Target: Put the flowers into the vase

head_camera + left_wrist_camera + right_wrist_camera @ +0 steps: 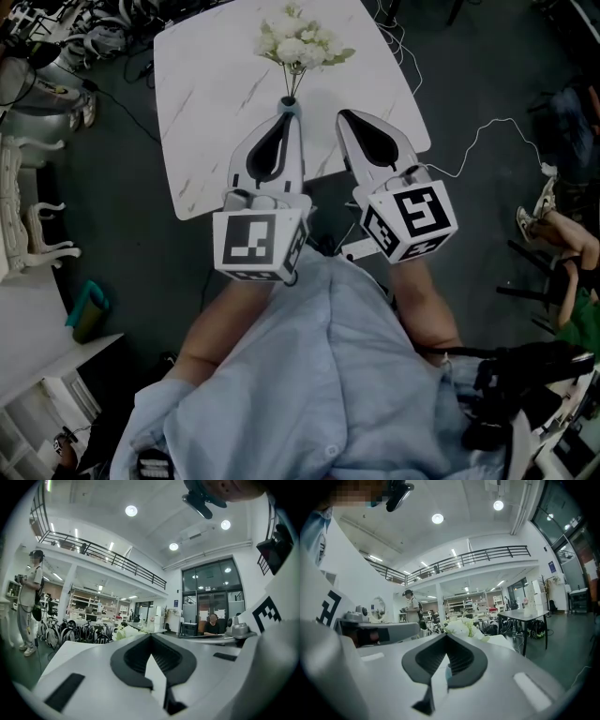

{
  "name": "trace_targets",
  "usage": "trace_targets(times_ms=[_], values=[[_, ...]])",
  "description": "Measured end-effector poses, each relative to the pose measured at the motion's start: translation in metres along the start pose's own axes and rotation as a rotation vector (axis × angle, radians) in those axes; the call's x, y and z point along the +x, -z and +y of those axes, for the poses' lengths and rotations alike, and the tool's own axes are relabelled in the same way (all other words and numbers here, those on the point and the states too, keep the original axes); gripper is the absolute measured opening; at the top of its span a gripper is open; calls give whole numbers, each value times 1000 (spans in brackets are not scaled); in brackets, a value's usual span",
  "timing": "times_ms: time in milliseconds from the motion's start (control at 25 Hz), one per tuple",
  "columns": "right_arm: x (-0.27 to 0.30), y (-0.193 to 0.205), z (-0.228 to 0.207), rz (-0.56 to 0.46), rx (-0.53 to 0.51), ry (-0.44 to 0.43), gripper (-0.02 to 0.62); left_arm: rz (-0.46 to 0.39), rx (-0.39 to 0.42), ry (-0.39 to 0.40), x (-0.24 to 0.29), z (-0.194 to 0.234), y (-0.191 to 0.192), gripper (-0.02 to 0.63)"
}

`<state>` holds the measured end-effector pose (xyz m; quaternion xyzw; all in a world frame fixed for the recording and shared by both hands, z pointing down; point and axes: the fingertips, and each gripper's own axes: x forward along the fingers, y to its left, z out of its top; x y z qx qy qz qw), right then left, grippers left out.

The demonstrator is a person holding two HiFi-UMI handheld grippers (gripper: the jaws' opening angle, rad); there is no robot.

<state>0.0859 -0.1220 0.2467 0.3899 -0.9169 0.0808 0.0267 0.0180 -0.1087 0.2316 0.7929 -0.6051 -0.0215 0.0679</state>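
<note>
Cables trail over the dark floor at 3 o'clock of the marble table, and a white chair stands at 9. My left gripper and right gripper both have their jaws pressed together on nothing. The flowers stand in the vase at 12 o'clock, just beyond my left tips.

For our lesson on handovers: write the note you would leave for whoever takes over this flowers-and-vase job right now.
Left hand-held gripper: jaws shut, empty, tip close beside the vase; I cannot tell whether it touches.
Right hand-held gripper: jaws shut, empty, to the right of the vase.
Things: the bunch of white flowers with green leaves stands with its stems in the small pale blue vase on the white marble-patterned table.
Done: the flowers appear to be in the vase.
Left: probably only to check that the vase stands steady and to draw both grippers back.
</note>
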Motion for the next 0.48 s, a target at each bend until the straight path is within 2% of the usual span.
trace_targets(times_ms=[480], values=[[4,1,-11,3,5,-4,0,4,-7,-1,10,-5,2,5]])
